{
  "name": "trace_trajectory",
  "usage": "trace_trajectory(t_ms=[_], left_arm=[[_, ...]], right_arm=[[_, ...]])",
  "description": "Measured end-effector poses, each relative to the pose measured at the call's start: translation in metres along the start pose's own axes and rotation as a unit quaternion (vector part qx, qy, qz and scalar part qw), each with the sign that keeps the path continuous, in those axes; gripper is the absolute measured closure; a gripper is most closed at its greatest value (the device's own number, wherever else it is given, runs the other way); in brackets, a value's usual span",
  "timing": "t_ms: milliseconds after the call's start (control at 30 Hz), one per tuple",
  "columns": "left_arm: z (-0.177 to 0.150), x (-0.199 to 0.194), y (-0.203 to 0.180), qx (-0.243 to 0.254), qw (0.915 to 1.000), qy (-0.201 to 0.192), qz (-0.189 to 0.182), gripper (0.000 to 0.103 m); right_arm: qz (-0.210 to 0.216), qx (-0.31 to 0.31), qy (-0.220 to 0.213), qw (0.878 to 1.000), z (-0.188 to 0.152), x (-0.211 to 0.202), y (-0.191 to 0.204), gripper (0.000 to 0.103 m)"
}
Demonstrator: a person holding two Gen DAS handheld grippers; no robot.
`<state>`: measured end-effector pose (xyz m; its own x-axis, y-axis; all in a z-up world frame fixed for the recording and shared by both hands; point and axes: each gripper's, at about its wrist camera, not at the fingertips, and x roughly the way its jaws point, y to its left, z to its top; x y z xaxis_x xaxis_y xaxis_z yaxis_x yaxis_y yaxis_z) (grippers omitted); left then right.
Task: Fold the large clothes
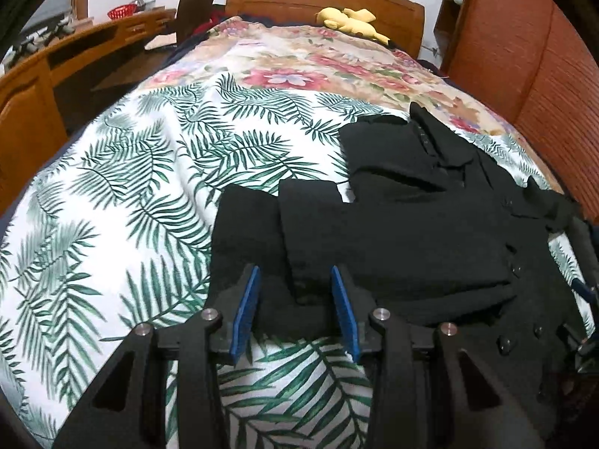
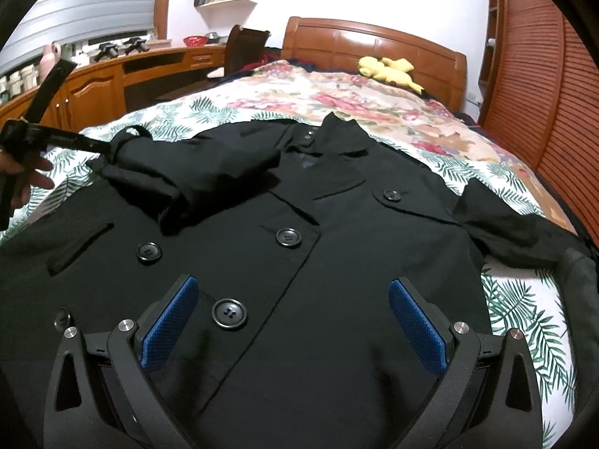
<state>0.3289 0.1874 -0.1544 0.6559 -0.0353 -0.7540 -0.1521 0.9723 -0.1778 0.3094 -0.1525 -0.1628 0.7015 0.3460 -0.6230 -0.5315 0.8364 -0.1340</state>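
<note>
One black coat (image 2: 299,224), four buttons showing; left claw (image 1: 295,299) and right claw (image 2: 295,321) spread, empty.

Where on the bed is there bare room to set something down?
The palm-print sheet left of the coat is bare out to the bed's edge by the desk. The floral cover is free up to the yellow toy. The coat crowds the wardrobe side.

My coat (image 2: 337,247) lies spread on the bed (image 1: 112,194), collar toward the headboard (image 2: 374,43). One sleeve (image 2: 179,183) is folded across its chest; the other sleeve (image 2: 516,228) trails toward the bed's right edge. A stuffed toy (image 2: 389,69) rests against the headboard. A desk (image 2: 112,78) runs along the bed's left side.
</note>
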Motion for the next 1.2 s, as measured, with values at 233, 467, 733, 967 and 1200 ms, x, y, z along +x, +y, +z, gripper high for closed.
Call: trace_trajectory(t_ms=[233, 467, 733, 967, 1200], left_arm=[[0.013, 0.018, -0.007, 0.003, 1.0, 0.005, 0.003, 0.065], [0.024, 0.028, -0.009, -0.007, 1.0, 0.005, -0.004, 0.065], [0.033, 0.002, -0.046, 0.046, 0.9983, -0.031, 0.018, 0.102], [0.05, -0.066, -0.122, 0.101, 0.9914, -0.081, -0.024, 0.102], [0.051, -0.138, -0.206, 0.178, 0.9745, -0.127, -0.051, 0.101]], right_arm=[[-0.001, -0.009, 0.003, 1.0, 0.0, 0.004, 0.003, 0.0], [0.002, -0.005, 0.004, 1.0, -0.001, 0.002, 0.004, 0.0], [-0.001, -0.007, 0.003, 1.0, 0.0, 0.001, 0.004, 0.0], [-0.008, 0.015, -0.015, 1.0, 0.005, -0.024, -0.011, 0.0], [-0.032, 0.053, -0.045, 0.997, 0.005, -0.068, -0.047, 0.0]])
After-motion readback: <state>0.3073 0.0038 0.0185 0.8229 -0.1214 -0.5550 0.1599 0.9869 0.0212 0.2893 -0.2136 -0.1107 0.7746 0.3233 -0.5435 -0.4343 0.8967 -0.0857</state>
